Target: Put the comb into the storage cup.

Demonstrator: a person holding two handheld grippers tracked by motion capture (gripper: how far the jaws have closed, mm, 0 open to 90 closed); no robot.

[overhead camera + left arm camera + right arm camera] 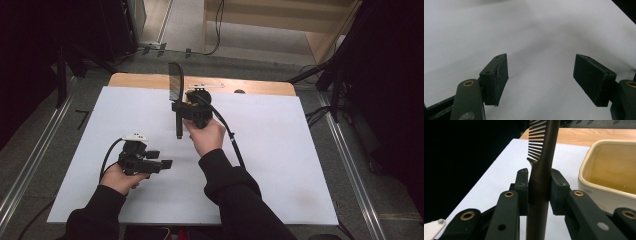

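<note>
We see the left hand-held gripper (164,159) low over the white sheet (280,165) on the bench (145,80), its jaws spread wide with nothing between them; past its pads (496,75) lies only bare sheet. To its right, the right hand-held gripper (179,107) is clamped tight on the handle of a dark comb (176,87), which stands upright between its jaws. In the right gripper view the comb's (541,177) top is cut off by the frame edge and its lower handle runs out of the bottom. Just right of that gripper there sits a cream tub (609,170) with an amber inside, cut off at the frame's right edge; we cannot make out what it holds. In the high view, the hand and gripper stand in front of where it would be.
</note>
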